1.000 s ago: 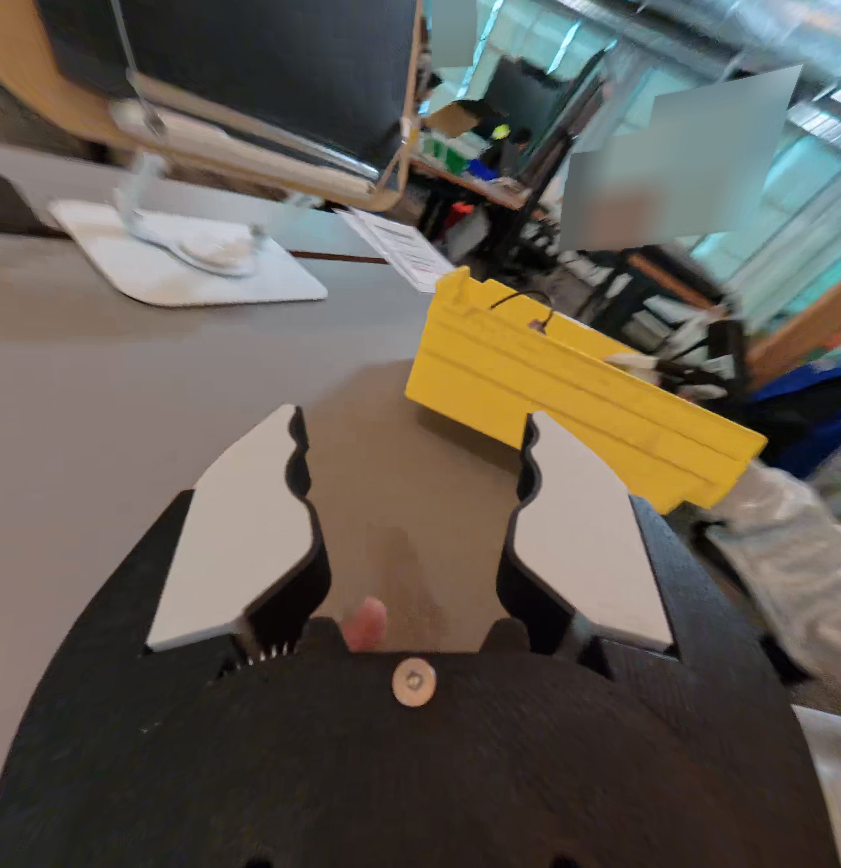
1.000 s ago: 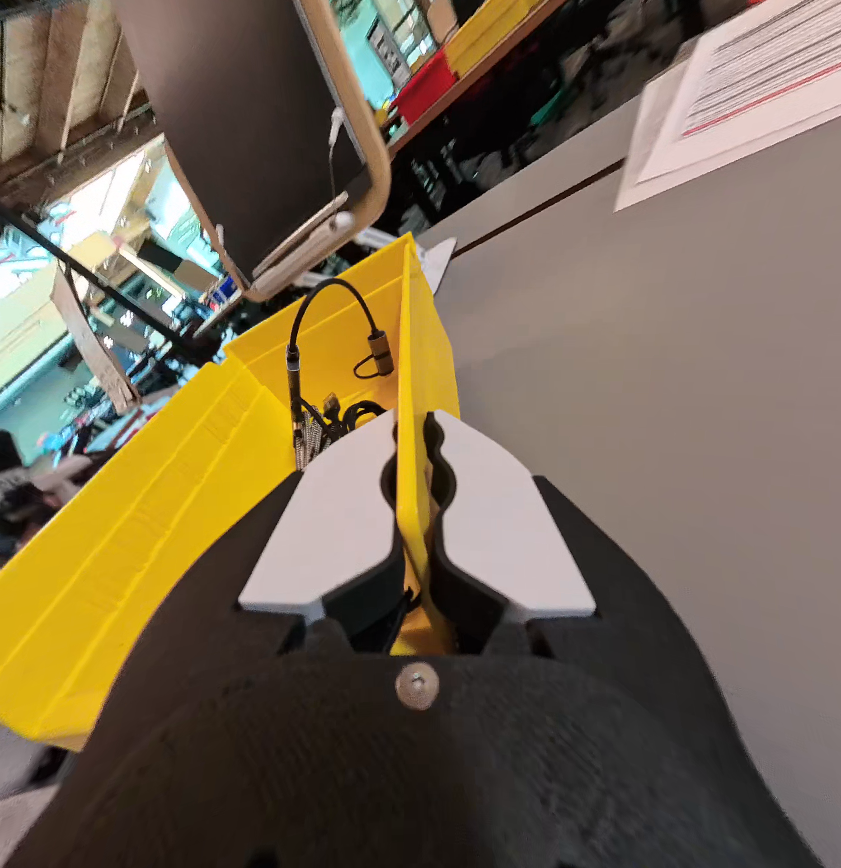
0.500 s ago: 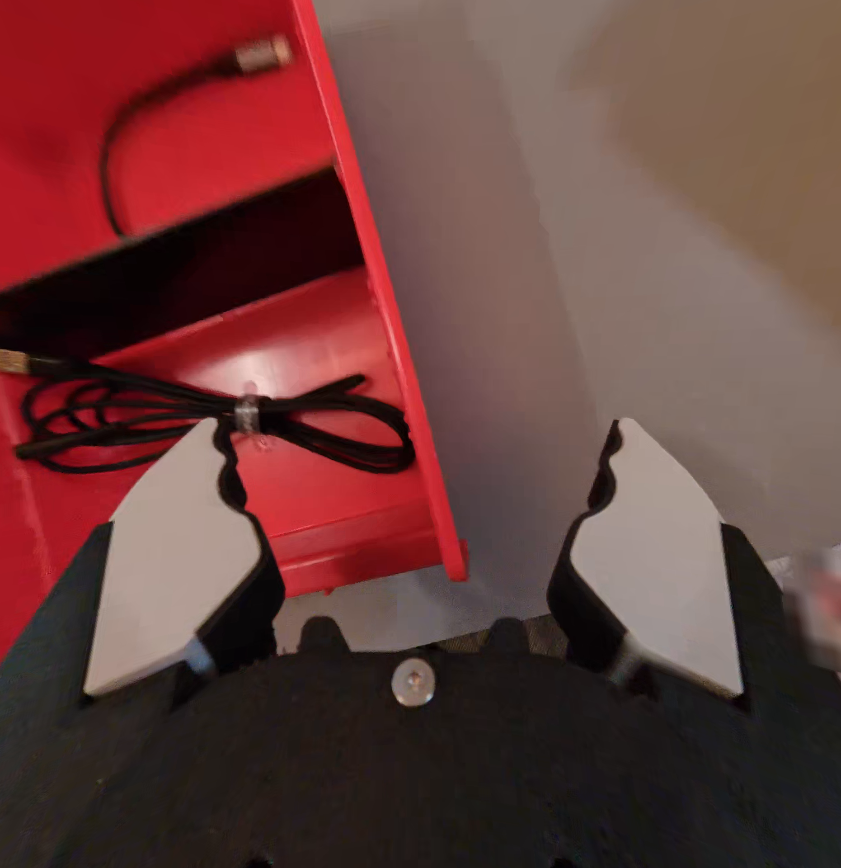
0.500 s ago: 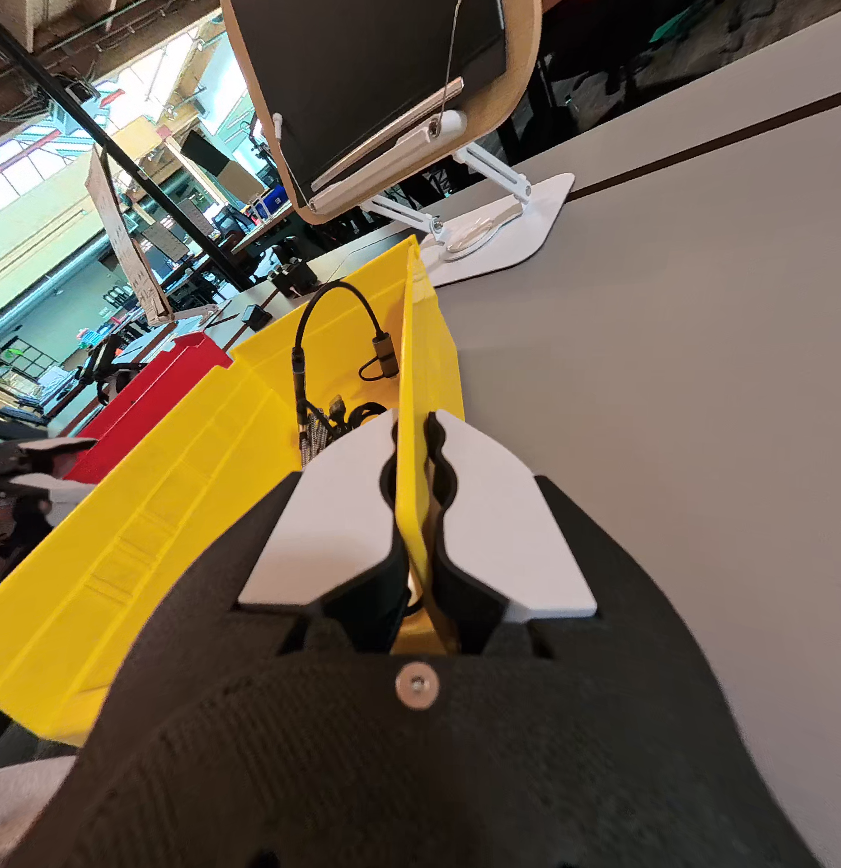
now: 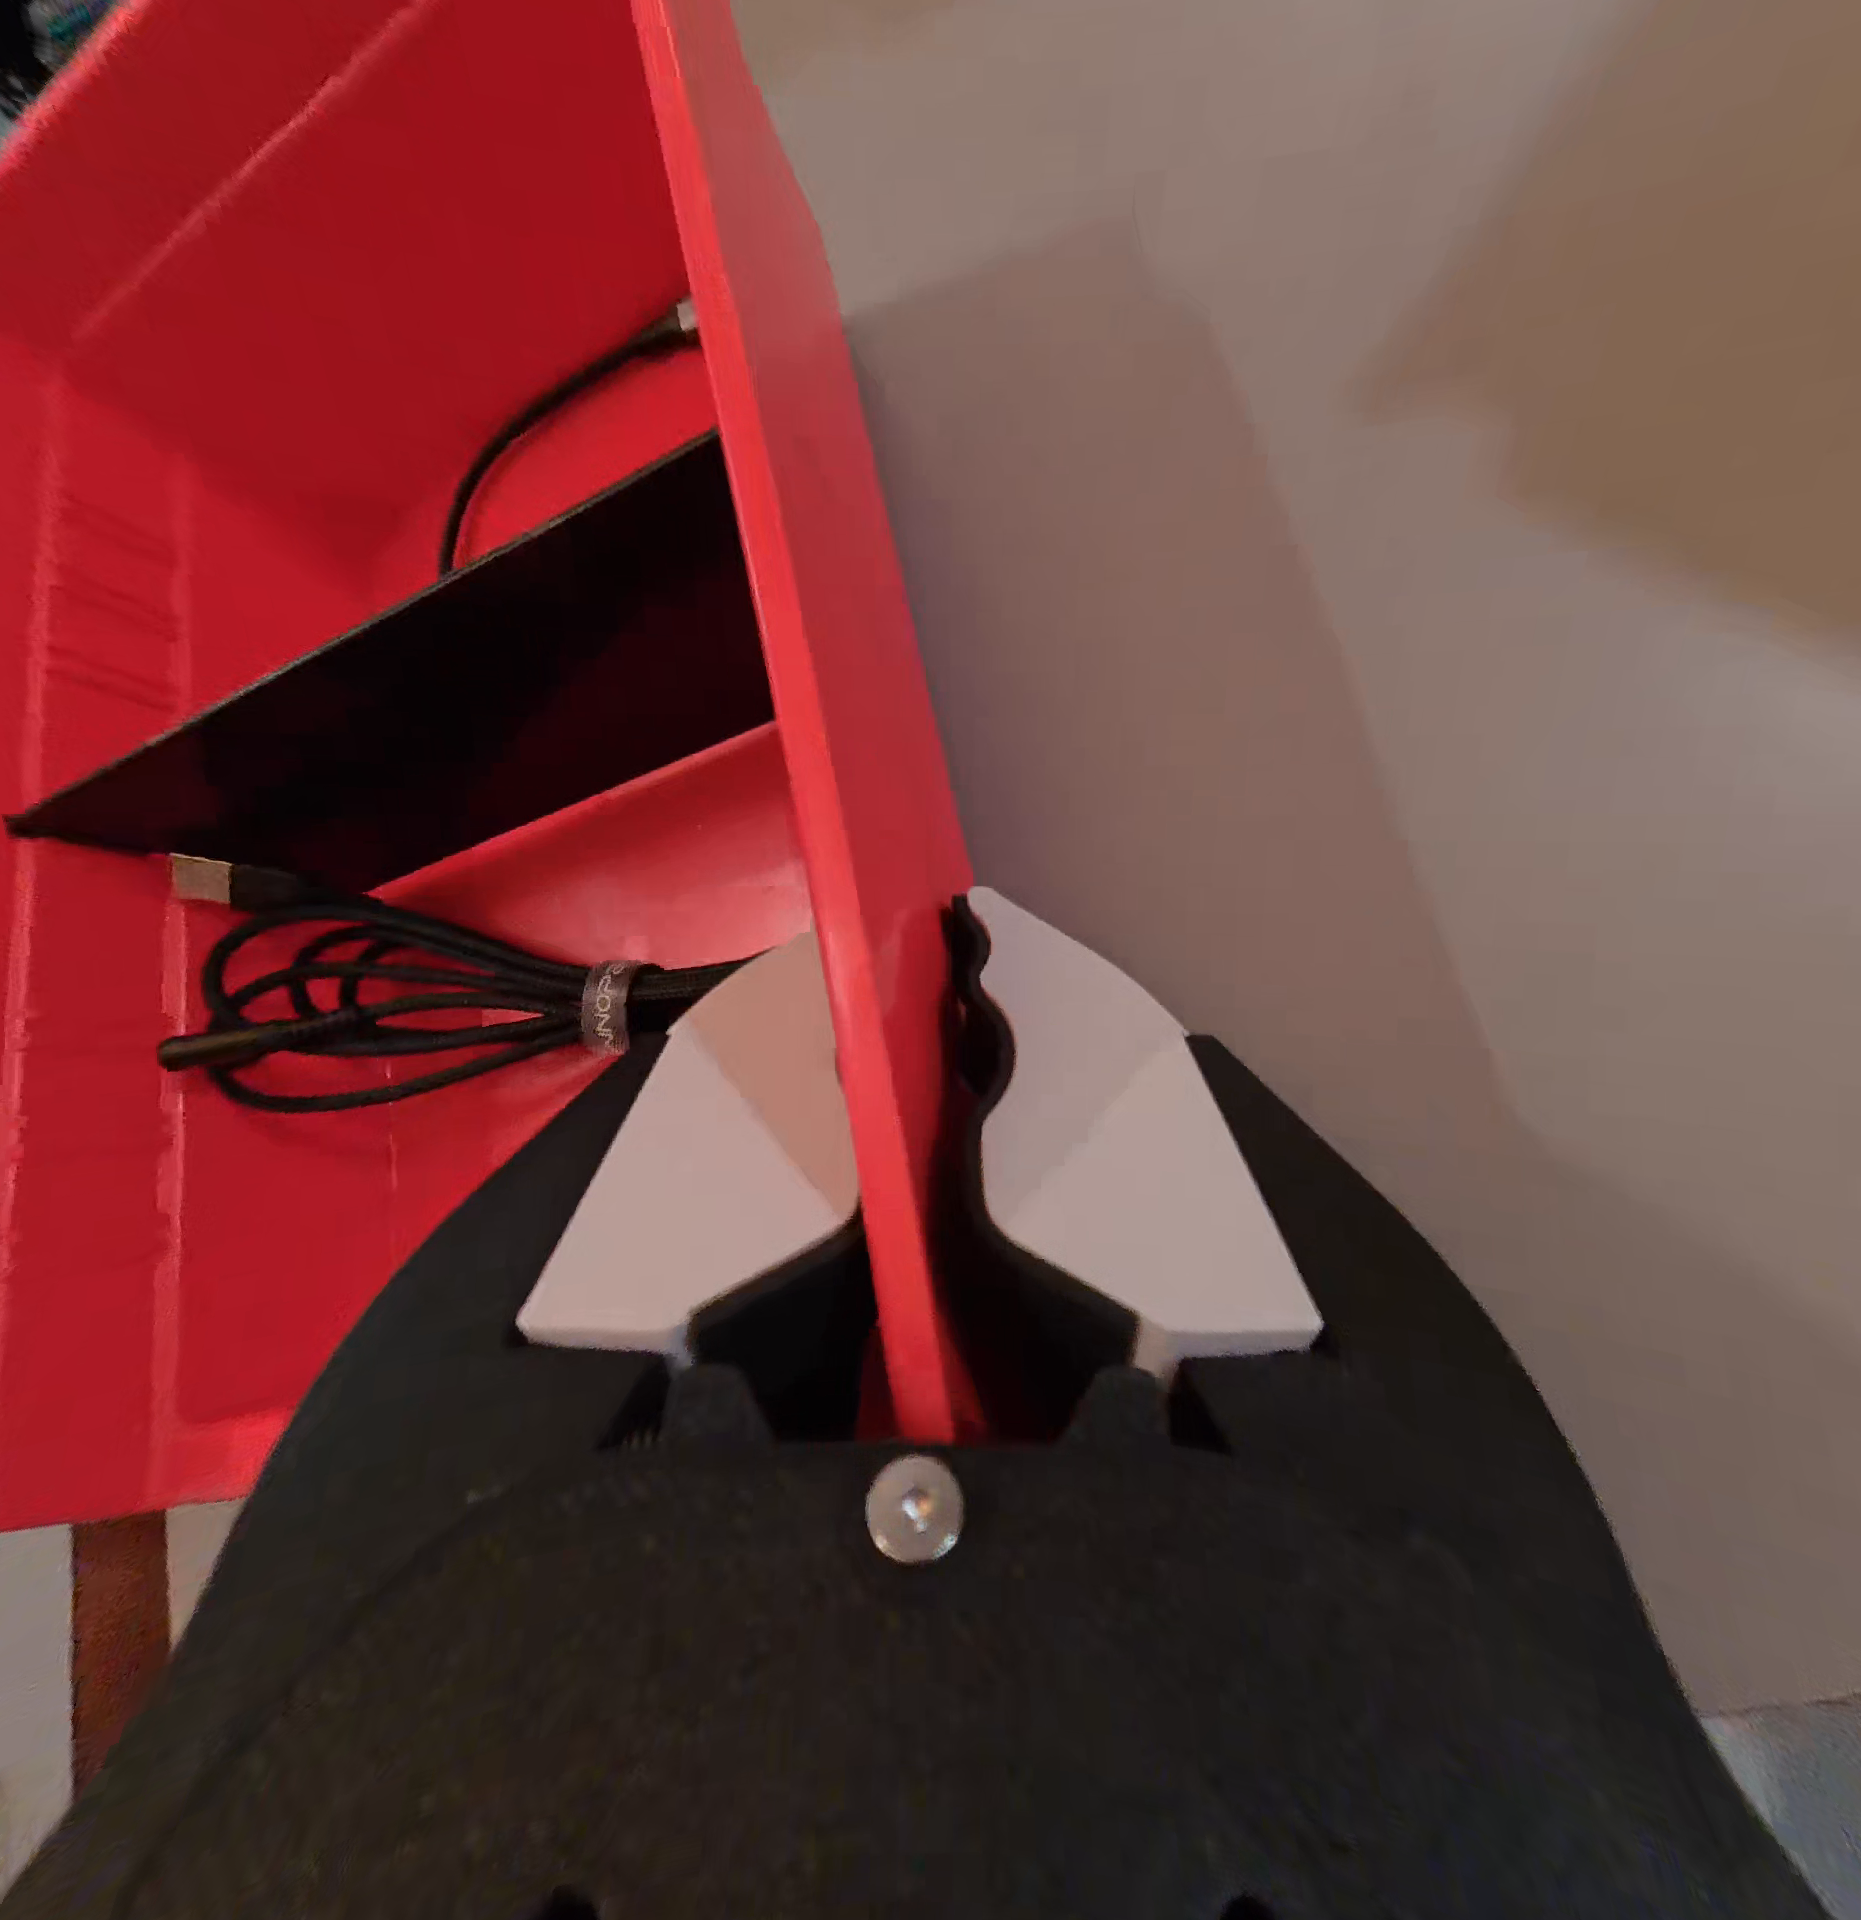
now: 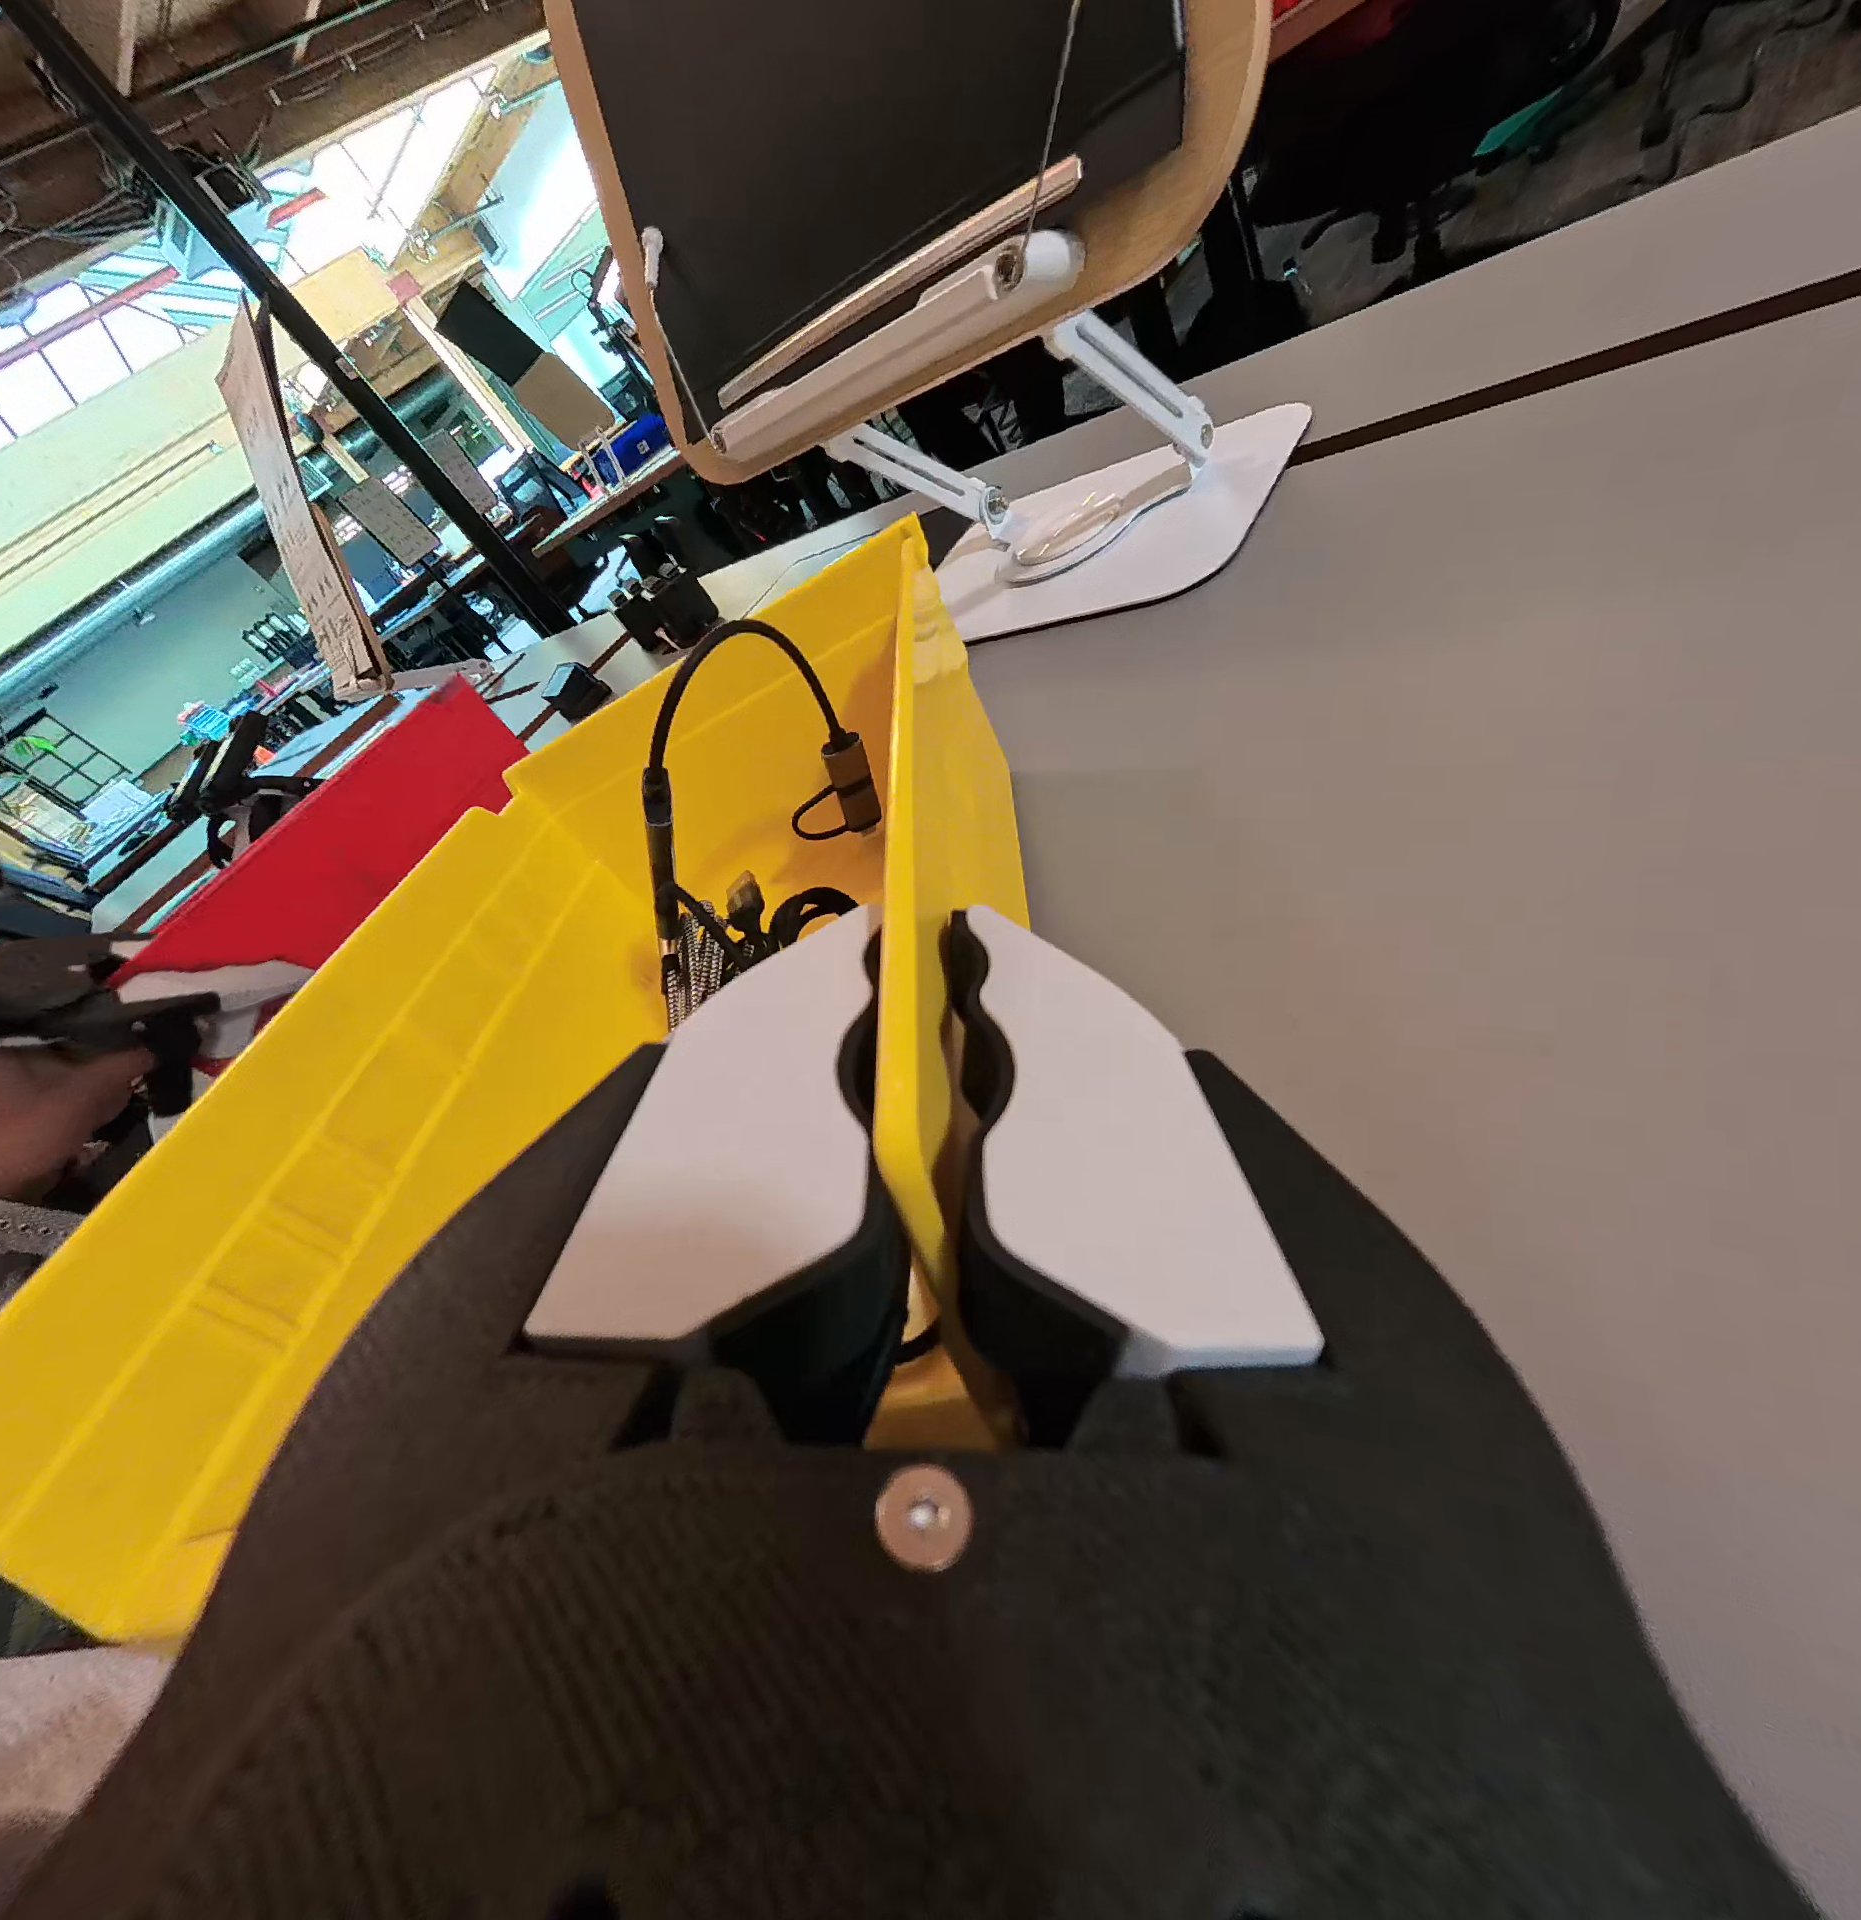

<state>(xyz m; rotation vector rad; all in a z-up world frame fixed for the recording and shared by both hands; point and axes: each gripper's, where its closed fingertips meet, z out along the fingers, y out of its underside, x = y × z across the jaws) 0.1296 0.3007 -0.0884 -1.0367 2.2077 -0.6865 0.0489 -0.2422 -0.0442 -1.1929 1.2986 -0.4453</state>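
My left gripper (image 5: 895, 956) is shut on the right side wall of a red bin (image 5: 334, 343), one finger inside and one outside. The bin has a black divider (image 5: 469, 727); a bundled black cable (image 5: 417, 1023) lies in the near compartment and another cable (image 5: 552, 416) behind the divider. My right gripper (image 6: 910, 935) is shut on the right side wall of a yellow bin (image 6: 313, 1122) that holds several short cables and adapters (image 6: 739, 821). The red bin (image 6: 375, 831) and the left gripper (image 6: 147, 1003) show at the left of the right wrist view.
Both bins are on a grey table (image 6: 1528, 935). A dark screen in a wooden frame (image 6: 905, 208) on a white stand (image 6: 1123, 520) is behind the yellow bin. More tables and clutter lie beyond. A person's hand (image 6: 32, 1122) is at the far left. The tips of one gripper are about 55 cm away from the tips of the other.
My left gripper swung down from the table to the red bin, then closed on its right wall. My right gripper kept its hold on the yellow bin and turned it toward the screen.
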